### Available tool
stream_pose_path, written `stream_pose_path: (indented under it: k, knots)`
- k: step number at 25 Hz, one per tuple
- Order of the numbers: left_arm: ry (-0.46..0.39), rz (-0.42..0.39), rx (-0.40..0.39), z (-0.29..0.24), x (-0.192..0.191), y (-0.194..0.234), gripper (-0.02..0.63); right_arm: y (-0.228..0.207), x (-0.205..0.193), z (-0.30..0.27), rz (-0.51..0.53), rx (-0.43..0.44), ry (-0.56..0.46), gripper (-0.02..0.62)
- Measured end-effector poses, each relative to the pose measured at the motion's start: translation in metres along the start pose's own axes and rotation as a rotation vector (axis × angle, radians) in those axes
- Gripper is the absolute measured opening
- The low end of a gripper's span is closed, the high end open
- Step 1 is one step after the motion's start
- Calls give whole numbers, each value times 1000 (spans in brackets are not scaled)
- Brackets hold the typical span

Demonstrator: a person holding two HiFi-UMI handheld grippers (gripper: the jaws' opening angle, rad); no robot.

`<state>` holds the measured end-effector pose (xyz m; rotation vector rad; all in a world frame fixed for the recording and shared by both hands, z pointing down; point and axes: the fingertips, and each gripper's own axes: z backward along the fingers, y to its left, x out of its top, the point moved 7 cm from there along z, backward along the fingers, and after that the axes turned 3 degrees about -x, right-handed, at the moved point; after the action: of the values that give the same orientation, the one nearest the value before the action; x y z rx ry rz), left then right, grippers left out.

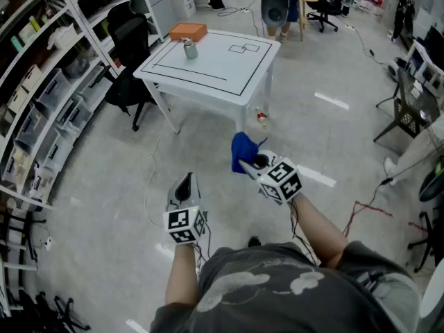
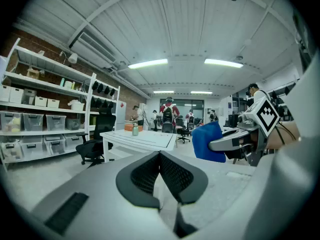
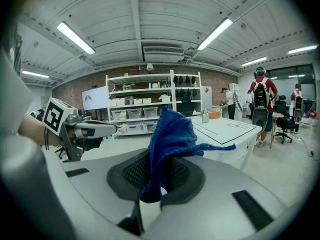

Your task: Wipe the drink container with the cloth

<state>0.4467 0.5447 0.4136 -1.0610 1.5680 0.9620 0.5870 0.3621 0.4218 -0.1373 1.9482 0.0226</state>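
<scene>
Head view: the person stands well short of the table [image 1: 229, 68], so no wiping has begun. The container [image 1: 189, 48] stands upright on the table's far left part, just in front of an orange box [image 1: 188, 31] at that corner. The right gripper [image 1: 252, 162] is nearer the table than the left and carries the cloth [image 1: 243, 151], which bunches up in front of its tip. The left gripper [image 1: 185, 179] hangs back with nothing on it. That split looks deliberate: one hand brings the wiper, while the other is probably kept free to steady the container.

Left gripper view: the jaws meet tip to tip with nothing between them, so this gripper [image 2: 160, 155] is closed and empty. It is aimed at the table [image 2: 145, 138], where the container [image 2: 135, 129] shows small on the top. The cloth [image 2: 207, 141] shows right of the table.

Right gripper view: the jaws are clamped on a low fold of the cloth [image 3: 170, 134]. The rest stands up loose and flops over toward the table [image 3: 225, 129]. Pinching it low leaves plenty of free fabric to press against the container [image 3: 205, 116], which stands beside the box [image 3: 214, 114] on the table's far side. The left gripper [image 3: 111, 129] shows well off to the table's left.

The next job, I judge, is simply closing the gap to the table.
</scene>
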Motion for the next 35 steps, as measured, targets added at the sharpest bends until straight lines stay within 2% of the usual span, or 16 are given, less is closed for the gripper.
stream_pose_path:
  k: [12,19,26,31,35]
  knots:
    - [20,13,37,-2,-4,6,2,-6,-1,-15,1,25,13,41]
    - [45,39,79,4,-18,39,2,0,-7,-42,-43,29,20,43]
    - [28,67,71,-46,-11,110,2,-26,17,-106,-49,-14,29,43]
    - [24,73,26,-116,4,190,2,-57,45,-195,-58,-58,47,43]
    - [23,75,-41,-176,22,256,2,-83,71,-270,-84,-118,72,43]
